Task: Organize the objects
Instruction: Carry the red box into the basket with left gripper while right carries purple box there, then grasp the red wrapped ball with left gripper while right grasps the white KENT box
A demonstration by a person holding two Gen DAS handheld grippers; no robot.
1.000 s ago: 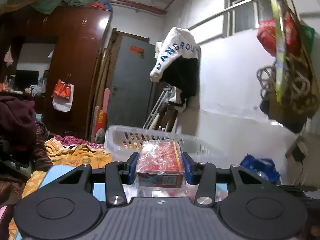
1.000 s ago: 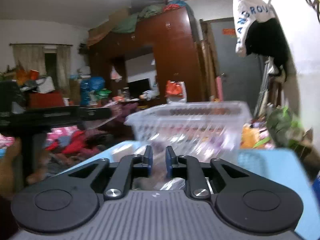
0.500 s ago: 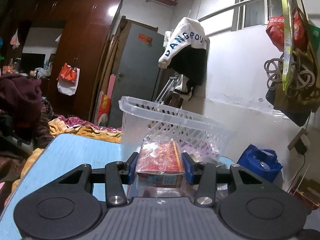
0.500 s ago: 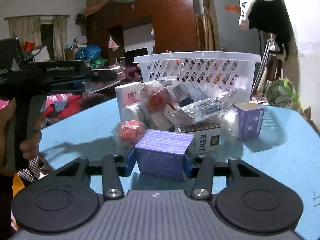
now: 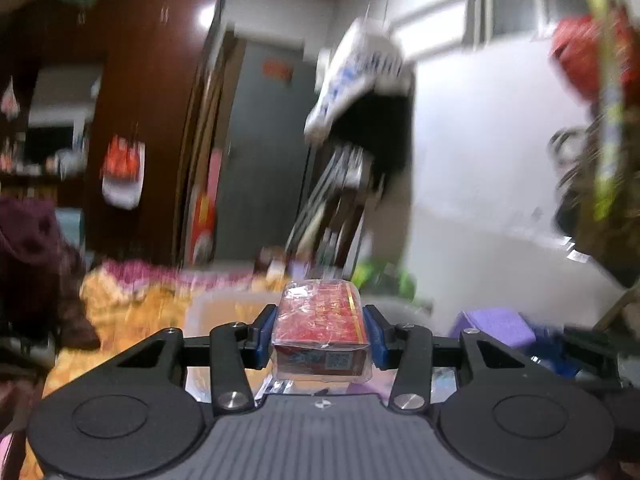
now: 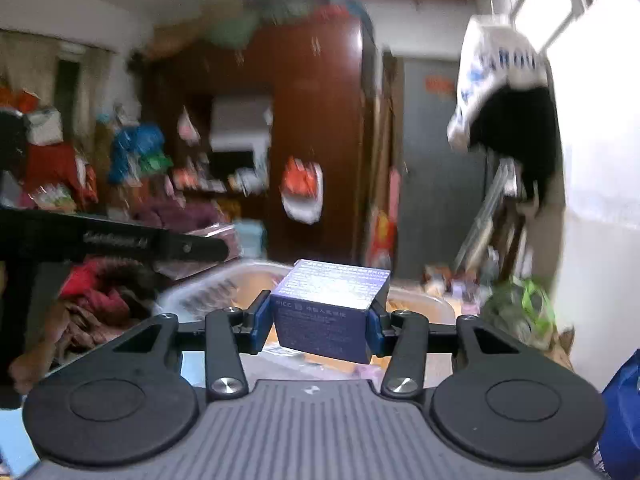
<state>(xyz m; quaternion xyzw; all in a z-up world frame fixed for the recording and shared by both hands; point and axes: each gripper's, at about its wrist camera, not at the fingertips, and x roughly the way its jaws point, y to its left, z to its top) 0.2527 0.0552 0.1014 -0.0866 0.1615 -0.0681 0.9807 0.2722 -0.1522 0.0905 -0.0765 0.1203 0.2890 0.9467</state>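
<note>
My left gripper (image 5: 320, 334) is shut on a red box wrapped in clear plastic (image 5: 318, 312), held in the air. My right gripper (image 6: 319, 316) is shut on a purple box with white print (image 6: 328, 300), its pads pressing both sides. Beneath and beyond both boxes lies a blurred white slotted basket (image 5: 224, 304), its rim (image 6: 208, 292) also showing in the right wrist view. There the left gripper's black body (image 6: 120, 240) crosses the left side. A purple box (image 5: 492, 324) shows low on the right in the left wrist view.
A dark red wardrobe (image 6: 320, 140) and a grey door (image 5: 264, 160) stand behind. A white and black jacket (image 5: 372, 92) hangs by the white wall. Heaped clothes (image 5: 132, 304) lie left, and a blue bag (image 6: 624, 408) sits low on the right.
The right gripper took the purple box off the blue table and lifted it. Both grippers rose, so the basket now sits lower in both views. The left keeps the red box.
</note>
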